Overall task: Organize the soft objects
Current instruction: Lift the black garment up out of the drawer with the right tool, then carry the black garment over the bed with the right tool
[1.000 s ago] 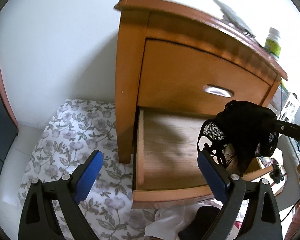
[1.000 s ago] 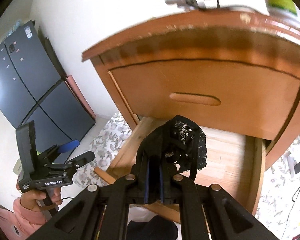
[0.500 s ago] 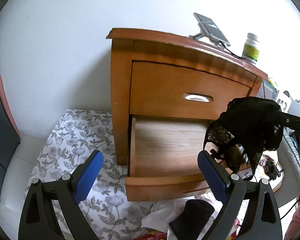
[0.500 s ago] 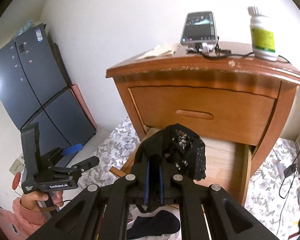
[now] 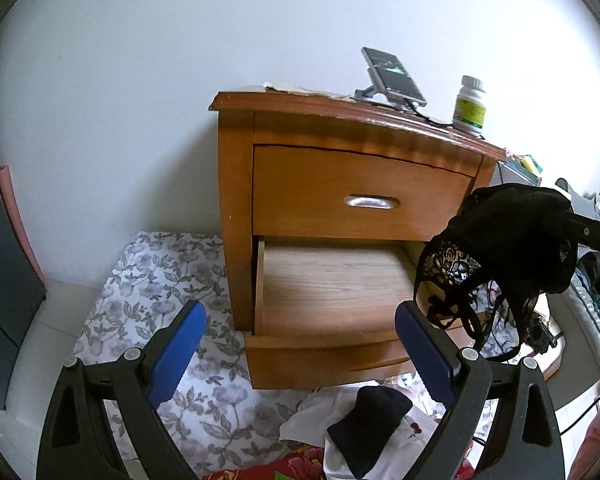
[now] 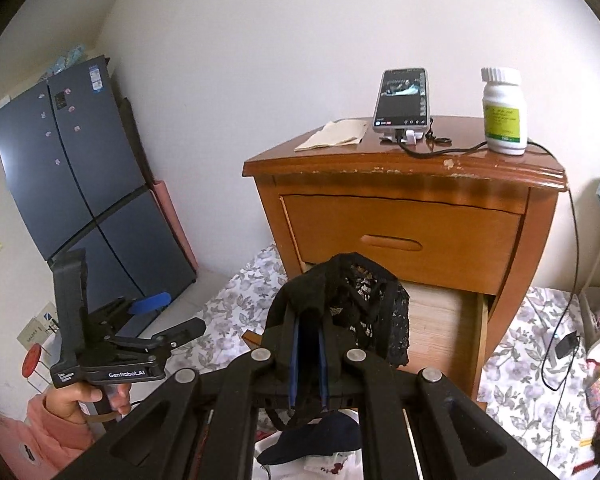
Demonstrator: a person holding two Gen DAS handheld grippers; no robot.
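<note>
My right gripper (image 6: 309,344) is shut on a black lace undergarment (image 6: 360,304), held in the air in front of the wooden nightstand (image 6: 404,216). In the left wrist view the garment (image 5: 500,248) hangs at the right, beside the open bottom drawer (image 5: 332,284), which looks empty. My left gripper (image 5: 300,344) is open and empty, well back from the drawer; it also shows in the right wrist view (image 6: 156,320). A dark sock (image 5: 368,416) lies on white cloth (image 5: 320,412) on the floor below the drawer.
A phone on a stand (image 6: 402,100), a white pill bottle (image 6: 504,112) and a folded paper (image 6: 334,134) sit on the nightstand. A floral mat (image 5: 152,280) covers the floor. A dark fridge (image 6: 72,176) stands to the left. A cable (image 6: 572,280) hangs at the right.
Both grippers have pulled back and up from the nightstand, so it looks smaller and its top shows. The right gripper still holds the black garment. The left stays open.
</note>
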